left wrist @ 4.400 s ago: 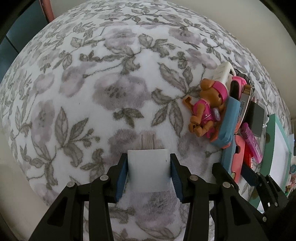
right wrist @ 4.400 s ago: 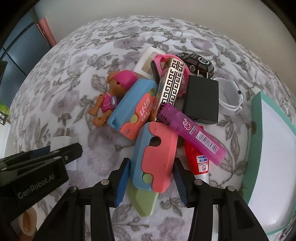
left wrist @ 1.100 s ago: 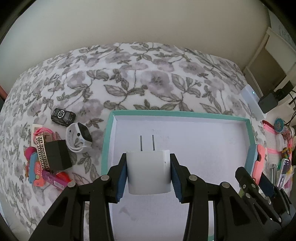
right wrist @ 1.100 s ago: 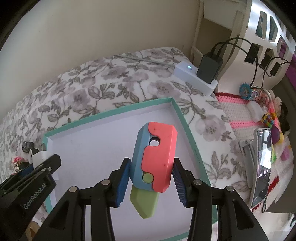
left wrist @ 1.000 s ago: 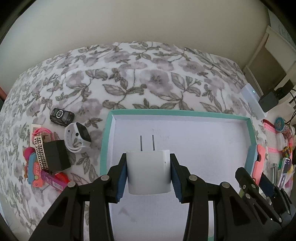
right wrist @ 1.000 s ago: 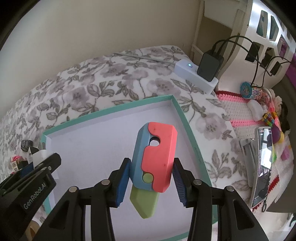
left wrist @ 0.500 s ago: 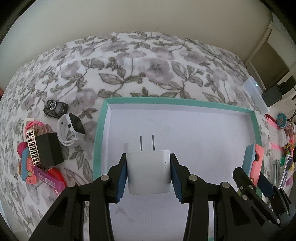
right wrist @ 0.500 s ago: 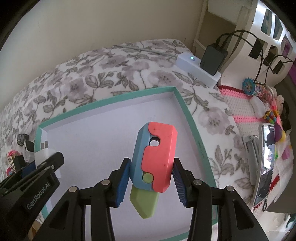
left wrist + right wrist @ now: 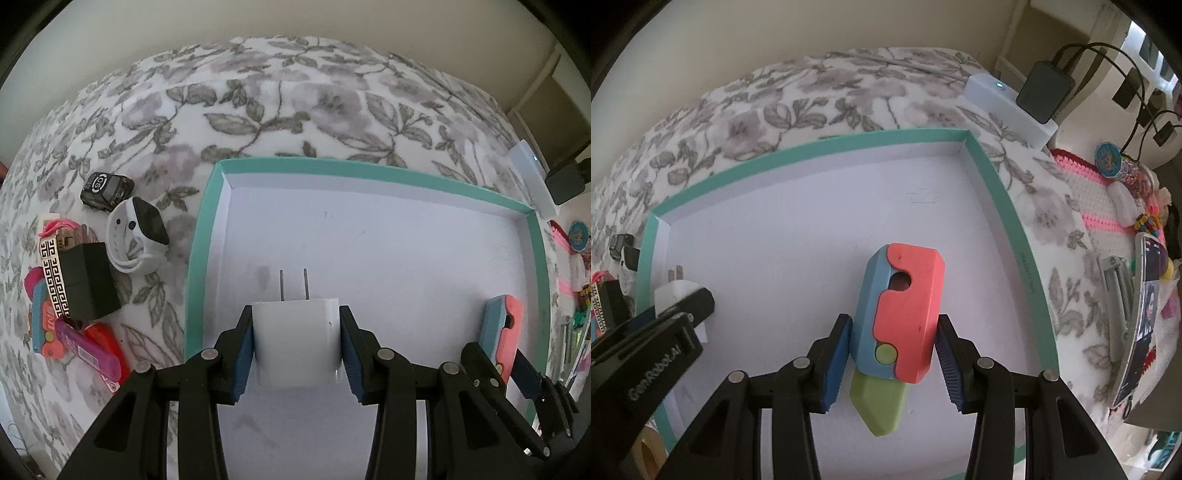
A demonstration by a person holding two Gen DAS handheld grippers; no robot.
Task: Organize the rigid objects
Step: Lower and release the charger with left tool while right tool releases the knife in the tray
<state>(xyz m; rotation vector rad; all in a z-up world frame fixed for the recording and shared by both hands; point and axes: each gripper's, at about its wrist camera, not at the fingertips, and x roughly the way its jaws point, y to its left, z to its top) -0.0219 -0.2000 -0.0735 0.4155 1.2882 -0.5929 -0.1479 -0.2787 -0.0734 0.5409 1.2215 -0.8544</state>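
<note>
One tray [image 9: 201,236], teal-rimmed and white inside, lying on a flowered blanket [image 9: 258,110]. One white plug [image 9: 295,343] with two prongs pointing forward. One toy knife [image 9: 899,314], coral and blue with a green tip. Two grippers, both over the tray's white floor.

Beside the tray's left rim, a heap on the blanket: one white watch [image 9: 135,236] with a dark face, one small black toy car [image 9: 106,186], one black box [image 9: 88,284], one strip with a black-and-white key pattern [image 9: 53,277], one purple lighter [image 9: 88,354] across a red piece, one blue-and-coral item [image 9: 40,325], some pink bits underneath, too tangled to count.

Left gripper [image 9: 295,349]: partly open, blue pads clamped on both flanks of the plug, held above the left part of the tray near its left rim. Cannot tell whether the plug touches the tray floor.

Right gripper [image 9: 892,363]: partly open, pads pressed against both sides of the toy knife, green tip pointing back toward the camera, held above the right half of the tray. Contact with the tray floor not clear either.

Past the tray's far right corner, one white power strip [image 9: 1010,105] with a lit dot and a black adapter [image 9: 1043,96] plugged in, cables running off. Further right, a white-and-pink knitted mat [image 9: 1097,206] with small trinkets and one phone [image 9: 1145,306] on a stand. Plain cream wall [image 9: 775,37] behind.
</note>
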